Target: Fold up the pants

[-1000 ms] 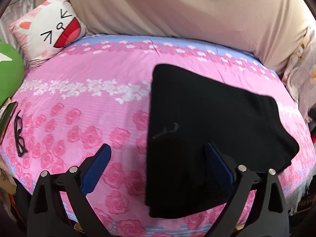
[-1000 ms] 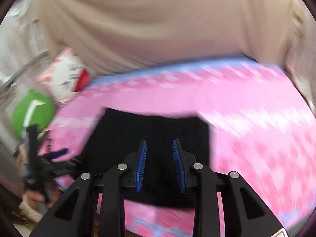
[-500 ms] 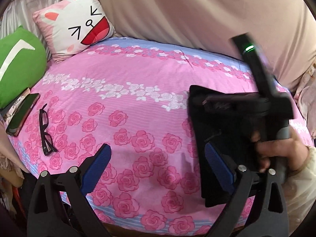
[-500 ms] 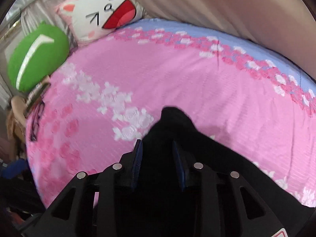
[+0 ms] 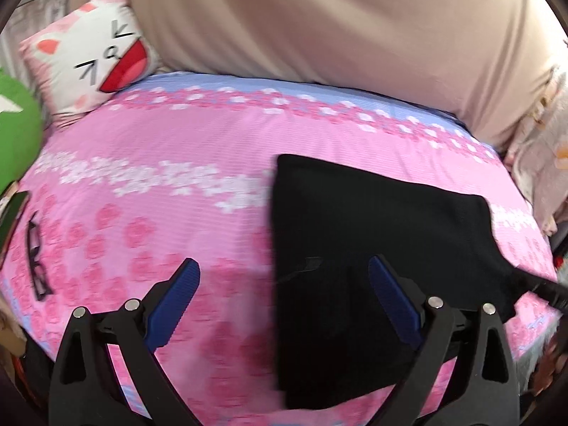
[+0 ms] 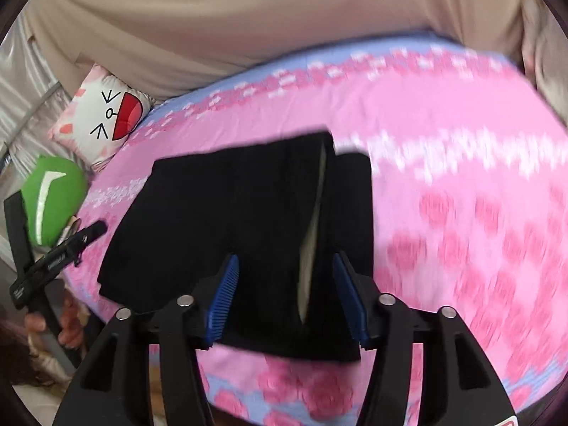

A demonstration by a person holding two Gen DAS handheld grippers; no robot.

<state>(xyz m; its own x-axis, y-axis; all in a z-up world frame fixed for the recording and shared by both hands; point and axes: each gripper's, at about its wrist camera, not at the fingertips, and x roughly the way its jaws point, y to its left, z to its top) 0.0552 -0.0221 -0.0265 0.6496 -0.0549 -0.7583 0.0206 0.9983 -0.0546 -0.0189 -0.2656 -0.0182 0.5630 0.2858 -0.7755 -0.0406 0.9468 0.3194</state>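
Observation:
The black pants (image 5: 372, 248) lie folded into a flat block on the pink flowered bedspread (image 5: 177, 184), near its front right edge. They also show in the right wrist view (image 6: 230, 220), where a light inner lining shows in a slit. My left gripper (image 5: 284, 298) is open and empty, above the pants' left edge. My right gripper (image 6: 285, 294) is open and empty, hovering over the near edge of the pants. The left gripper's handle (image 6: 53, 259) shows at the left of the right wrist view.
A cat-face pillow (image 5: 92, 60) and a green cushion (image 5: 14, 131) sit at the bed's far left. Black glasses (image 5: 35, 266) and a phone (image 5: 14, 209) lie at the left edge. A beige curtain (image 5: 319, 28) hangs behind the bed.
My right gripper has opened and pulled back from the far corner of the pants to their near edge. My left gripper swung left, then back right over the pants.

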